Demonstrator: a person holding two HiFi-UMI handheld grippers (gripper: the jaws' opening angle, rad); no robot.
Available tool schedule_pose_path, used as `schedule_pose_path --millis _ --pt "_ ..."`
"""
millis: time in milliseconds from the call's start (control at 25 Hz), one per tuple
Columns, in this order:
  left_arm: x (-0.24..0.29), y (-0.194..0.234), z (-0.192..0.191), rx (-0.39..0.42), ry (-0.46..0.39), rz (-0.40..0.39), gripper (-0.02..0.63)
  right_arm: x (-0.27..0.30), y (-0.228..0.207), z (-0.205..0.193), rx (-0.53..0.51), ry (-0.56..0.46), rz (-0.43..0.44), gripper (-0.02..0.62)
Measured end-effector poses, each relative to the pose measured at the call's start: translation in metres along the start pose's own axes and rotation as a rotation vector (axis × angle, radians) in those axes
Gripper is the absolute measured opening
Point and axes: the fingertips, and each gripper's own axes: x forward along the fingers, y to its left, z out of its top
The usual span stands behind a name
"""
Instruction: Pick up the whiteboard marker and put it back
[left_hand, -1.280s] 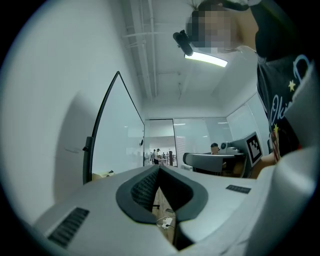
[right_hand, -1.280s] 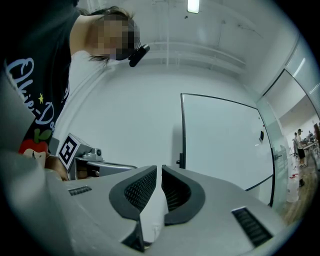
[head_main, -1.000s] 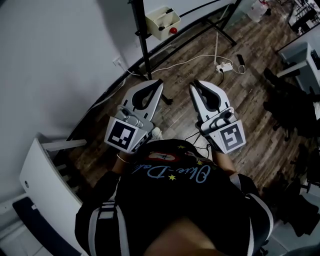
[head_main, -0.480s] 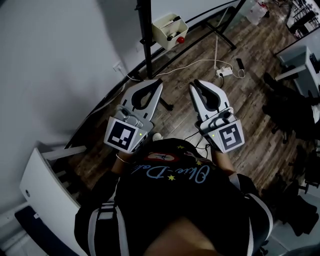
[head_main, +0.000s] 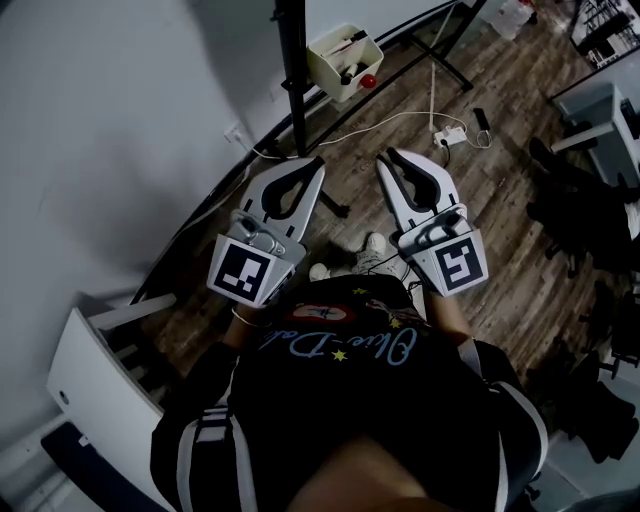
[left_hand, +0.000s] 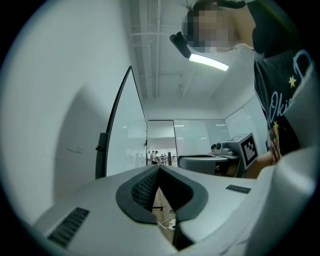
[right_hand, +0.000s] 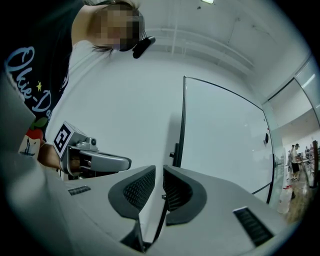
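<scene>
The left gripper (head_main: 312, 163) has its fingers (left_hand: 144, 187) brought together: in the left gripper view the ribbed dark pads meet at their tips, and only a sliver of wooden floor (head_main: 400, 200) and a white cable show through the hollow below the meeting point. Nothing is held there. The right gripper (head_main: 388, 157) stands barely ajar; in the right gripper view its fingers (right_hand: 137, 190) are parted by a narrow slit, with nothing between them and nothing touching them. Through and above that slit runs the black frame edge of a whiteboard (right_hand: 225, 135). Both pairs of fingertips point the same way, side by side and apart from each other. Ahead of them and well apart, beside a black stand post (head_main: 293, 80), hangs a cream box (head_main: 330, 72) holding a few small things, one red and round. The whiteboard marker would be among them, but which is too small to tell.
</scene>
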Motion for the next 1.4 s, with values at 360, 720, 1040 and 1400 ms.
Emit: schedule_pose_path --millis 360,720,1040,1400 --pt "0.012 0.025 -0.004 0.007 0.007 0.104 -0.002 0.030 -0.023 -0.011 -0.001 -0.004 0.083 0.061" --pt "0.041 0.040 -0.016 0.010 0.035 0.179 -0.002 0.058 -0.051 -0.036 -0.010 0.025 0.179 0.083" --pt "0.060 0.047 -0.021 0.009 0.059 0.229 -0.002 0.075 -0.066 -0.055 -0.035 0.061 0.248 0.094" --pt "0.064 0.057 -0.028 0.005 0.086 0.303 -0.002 0.092 -0.071 -0.074 -0.093 0.095 0.298 0.109"
